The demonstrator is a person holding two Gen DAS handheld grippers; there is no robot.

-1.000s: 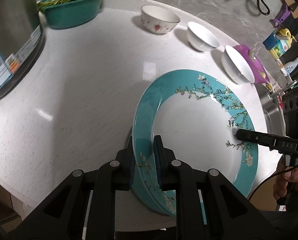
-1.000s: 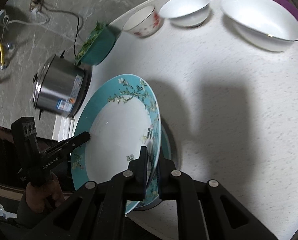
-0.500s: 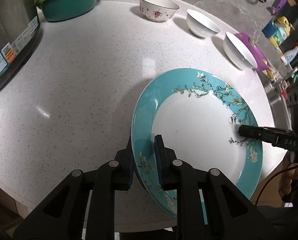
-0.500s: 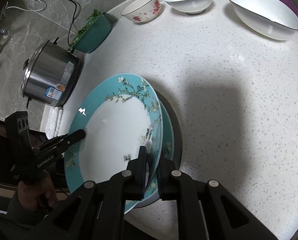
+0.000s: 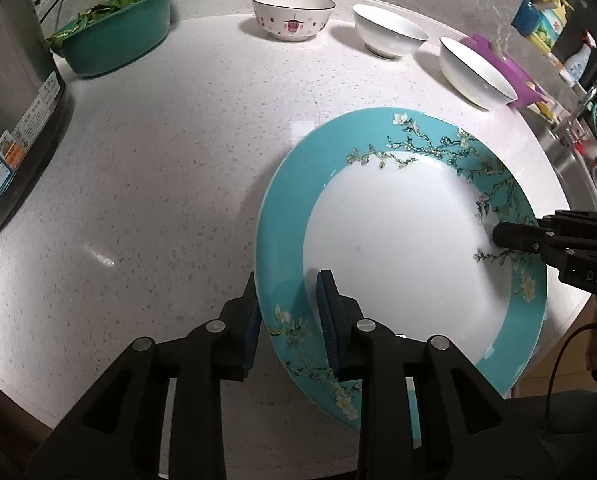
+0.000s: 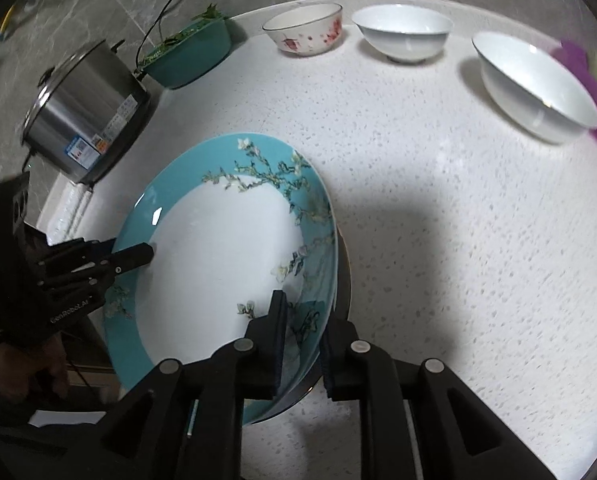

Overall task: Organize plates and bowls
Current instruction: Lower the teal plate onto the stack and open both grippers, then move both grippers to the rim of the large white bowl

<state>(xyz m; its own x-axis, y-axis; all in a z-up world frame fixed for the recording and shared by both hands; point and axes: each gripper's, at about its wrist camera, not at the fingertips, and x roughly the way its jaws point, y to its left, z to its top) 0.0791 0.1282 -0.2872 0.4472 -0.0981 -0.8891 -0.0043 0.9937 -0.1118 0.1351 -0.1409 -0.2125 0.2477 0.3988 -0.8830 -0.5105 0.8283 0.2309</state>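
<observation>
Teal plate (image 5: pixel 398 248) with the blossom rim sits near the front edge of the white counter (image 5: pixel 170 168), apparently on top of another dish whose rim peeks out underneath in the right wrist view. Left gripper (image 5: pixel 288 312) and right gripper (image 6: pixel 302 338) straddle opposite rims — both have just been opening, jaws now slightly apart with visible gaps, pads no longer clamping. Three bowls line the back: patterned bowl (image 5: pixel 292 16), small white bowl (image 5: pixel 390 36), wide white bowl (image 5: pixel 476 72).

Three bowls (image 5: pixel 390 36) stand behind the plate (image 5: pixel 394 248).
</observation>
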